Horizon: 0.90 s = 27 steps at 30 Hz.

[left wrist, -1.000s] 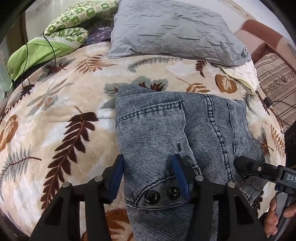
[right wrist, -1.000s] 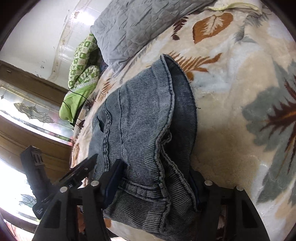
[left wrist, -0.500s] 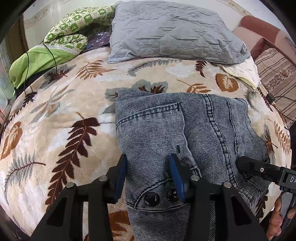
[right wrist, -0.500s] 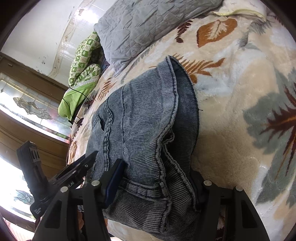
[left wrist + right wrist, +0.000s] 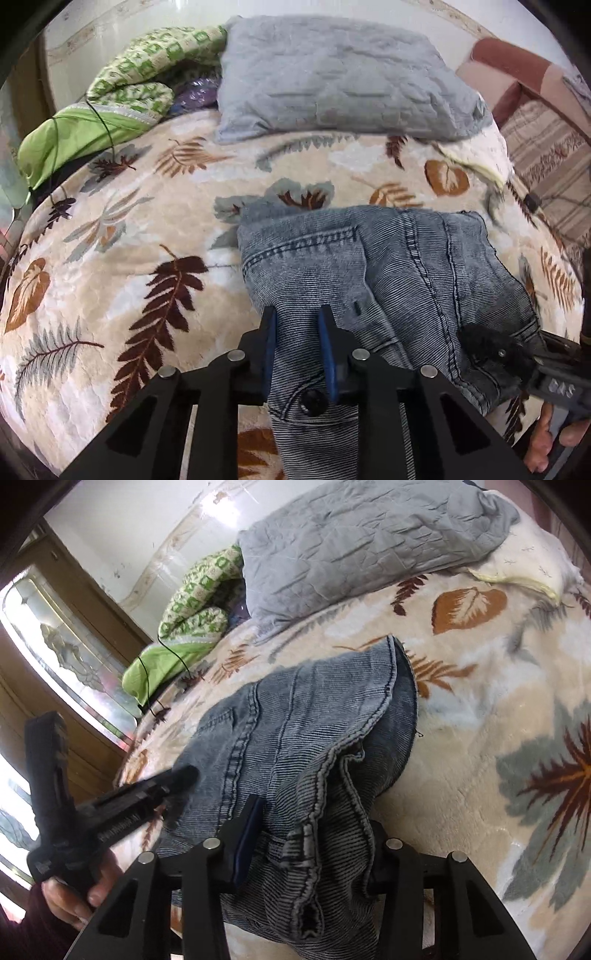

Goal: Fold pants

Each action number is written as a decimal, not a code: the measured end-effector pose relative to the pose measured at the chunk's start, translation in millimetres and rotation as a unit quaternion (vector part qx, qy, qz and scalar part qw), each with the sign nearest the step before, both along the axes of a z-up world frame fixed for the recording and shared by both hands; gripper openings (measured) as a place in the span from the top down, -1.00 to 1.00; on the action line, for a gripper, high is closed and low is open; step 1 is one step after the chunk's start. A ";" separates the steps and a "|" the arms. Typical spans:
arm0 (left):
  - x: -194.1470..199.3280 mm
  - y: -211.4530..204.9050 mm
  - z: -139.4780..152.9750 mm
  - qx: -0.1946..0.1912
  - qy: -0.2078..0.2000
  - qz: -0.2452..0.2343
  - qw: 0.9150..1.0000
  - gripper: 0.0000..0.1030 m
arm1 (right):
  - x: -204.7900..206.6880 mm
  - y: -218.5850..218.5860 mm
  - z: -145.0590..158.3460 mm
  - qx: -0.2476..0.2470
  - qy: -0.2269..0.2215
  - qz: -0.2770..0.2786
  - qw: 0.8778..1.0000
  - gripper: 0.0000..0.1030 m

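Grey-blue denim pants [image 5: 388,273] lie folded on a leaf-patterned blanket [image 5: 110,258]. My left gripper [image 5: 297,347] is shut on the waistband near the two black buttons [image 5: 314,400], with cloth bunched between its blue pads. My right gripper [image 5: 306,842] is shut on the other side of the waistband; a thick bundle of denim [image 5: 295,760] fills its jaws and hides the right pad. The right gripper also shows in the left wrist view [image 5: 517,362], and the left gripper shows in the right wrist view [image 5: 122,805].
A grey quilted pillow [image 5: 343,77] lies at the head of the bed, beyond the pants. A green patterned quilt [image 5: 129,88] and a black cable [image 5: 99,118] lie at the far left. Striped brown bedding [image 5: 546,144] is at the far right. A wooden cabinet [image 5: 74,646] stands left.
My left gripper's jaws have closed from wide open onto the waistband. Both grippers have lifted the near edge of the pants, and the cloth has bunched up.
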<state>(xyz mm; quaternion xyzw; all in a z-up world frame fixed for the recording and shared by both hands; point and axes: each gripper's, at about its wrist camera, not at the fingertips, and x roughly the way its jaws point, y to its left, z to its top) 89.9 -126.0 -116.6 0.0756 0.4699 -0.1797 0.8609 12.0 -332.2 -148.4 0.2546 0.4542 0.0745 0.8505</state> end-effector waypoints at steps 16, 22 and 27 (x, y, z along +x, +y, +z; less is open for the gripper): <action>15.6 36.3 -30.2 -0.157 0.145 0.023 0.977 -0.44 | -0.6 -37.5 -23.3 0.121 0.052 -0.068 0.989 -0.32; 16.3 25.4 -28.0 -0.197 0.159 -0.014 0.967 -0.21 | 3.4 -32.6 -28.5 0.153 0.038 -0.054 0.986 -0.33; 19.2 28.2 -17.0 -0.195 0.144 -0.012 0.970 0.44 | 7.0 -13.5 -16.8 0.119 0.003 -0.021 0.993 0.08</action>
